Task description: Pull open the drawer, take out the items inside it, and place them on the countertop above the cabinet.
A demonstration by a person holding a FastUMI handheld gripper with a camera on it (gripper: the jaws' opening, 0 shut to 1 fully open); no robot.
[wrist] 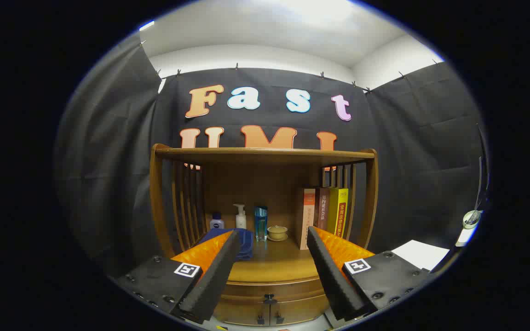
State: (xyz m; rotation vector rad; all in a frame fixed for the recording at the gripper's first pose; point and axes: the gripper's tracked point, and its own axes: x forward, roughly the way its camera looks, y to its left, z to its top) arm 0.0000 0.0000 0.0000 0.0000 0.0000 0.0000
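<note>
Drawer [269, 294] shut, partly hidden by fingers, gripper [273, 239] spread, empty.

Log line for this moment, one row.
phase: approach | gripper: open, holding nothing | drawer: closed, knob between fingers, beyond them | countertop: bottles, cup, books

The gripper [272, 241] has two long wedge-shaped fingers [214, 271] with ribbed inner faces. Each is mounted on a flat black plate [154, 280] dotted with round screws, and each carries a small square black-and-white marker [187, 270] near its base.
</note>
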